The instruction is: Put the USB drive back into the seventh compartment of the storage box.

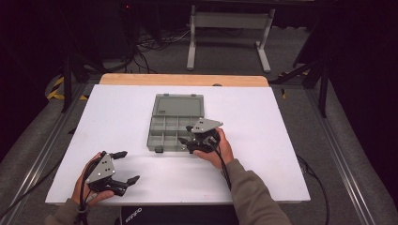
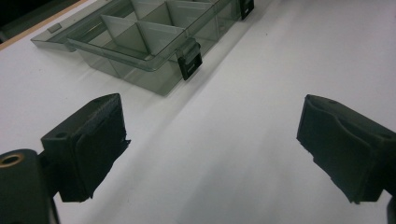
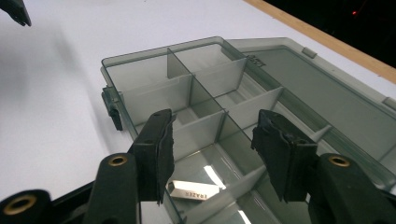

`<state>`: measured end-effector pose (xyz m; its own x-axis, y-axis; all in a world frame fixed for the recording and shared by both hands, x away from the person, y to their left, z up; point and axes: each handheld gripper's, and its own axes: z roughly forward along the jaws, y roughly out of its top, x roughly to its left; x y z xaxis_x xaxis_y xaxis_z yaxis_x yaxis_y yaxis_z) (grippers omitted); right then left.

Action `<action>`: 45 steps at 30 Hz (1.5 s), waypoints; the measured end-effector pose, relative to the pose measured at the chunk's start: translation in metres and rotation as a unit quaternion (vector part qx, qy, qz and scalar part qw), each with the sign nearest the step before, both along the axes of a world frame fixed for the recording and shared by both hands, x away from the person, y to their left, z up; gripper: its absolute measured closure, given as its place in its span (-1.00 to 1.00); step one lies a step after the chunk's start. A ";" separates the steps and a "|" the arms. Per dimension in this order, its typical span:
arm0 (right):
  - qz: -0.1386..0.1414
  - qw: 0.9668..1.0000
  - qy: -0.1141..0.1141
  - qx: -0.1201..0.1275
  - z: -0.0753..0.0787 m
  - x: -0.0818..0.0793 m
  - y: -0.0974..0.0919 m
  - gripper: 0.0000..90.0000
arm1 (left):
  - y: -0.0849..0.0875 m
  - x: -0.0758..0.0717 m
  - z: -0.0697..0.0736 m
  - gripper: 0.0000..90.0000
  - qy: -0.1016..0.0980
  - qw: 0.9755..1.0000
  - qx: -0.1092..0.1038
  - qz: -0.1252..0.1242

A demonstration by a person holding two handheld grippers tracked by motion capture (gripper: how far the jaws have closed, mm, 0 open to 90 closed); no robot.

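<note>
right gripper (image 3: 212, 154): jaws part-spread, pinching nothing, over near compartment | small white eraser (image 3: 193, 191): lies loose below, apparently just dropped | translucent grey plastic organizer box (image 1: 159, 136): lid flat open | left gripper (image 2: 212, 149): spread wide, idle.

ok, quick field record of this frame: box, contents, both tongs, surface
box: grey see-through compartment box, lid open and lying flat on its far side
contents: small white eraser in a compartment at the near right corner
right tongs: over that corner, jaws apart either side of the eraser, not pressing it
left tongs: open, nothing between the jaws, over the board near the left front
surface: white board on a wooden table
</note>
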<state>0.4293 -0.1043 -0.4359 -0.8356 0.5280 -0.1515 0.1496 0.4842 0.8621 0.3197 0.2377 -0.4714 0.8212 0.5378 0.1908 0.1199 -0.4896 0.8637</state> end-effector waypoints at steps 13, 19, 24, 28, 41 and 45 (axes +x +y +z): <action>-0.003 0.999 -0.037 0.001 0.007 -0.022 -0.013 0.08 | 0.000 -0.002 0.003 -0.77 -0.009 1.000 -0.003 0.002; -0.005 0.999 -0.046 0.004 0.011 -0.031 -0.024 0.09 | 0.001 -0.002 0.004 -0.74 -0.013 1.000 -0.003 0.003; -0.009 0.999 -0.051 0.011 0.014 -0.039 -0.036 0.10 | 0.000 -0.003 0.004 -0.73 -0.014 1.000 -0.002 0.001; -0.010 0.998 -0.056 0.008 0.015 -0.047 -0.043 0.10 | 0.000 -0.003 0.005 -0.72 -0.014 1.000 -0.003 -0.001; 0.001 0.998 -0.055 -0.017 0.007 -0.070 -0.059 0.25 | -0.002 -0.003 0.006 -0.39 -0.014 1.000 -0.003 0.002; 0.006 0.999 -0.040 -0.013 0.003 -0.074 -0.064 0.34 | -0.002 -0.003 0.006 -0.21 -0.014 1.000 -0.003 0.000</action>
<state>0.3553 -0.1684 -0.4326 -0.8263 0.5133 -0.2318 0.0752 0.5084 0.8578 0.3167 0.2356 -0.4653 0.8153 0.5398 0.2095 0.0968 -0.4838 0.8698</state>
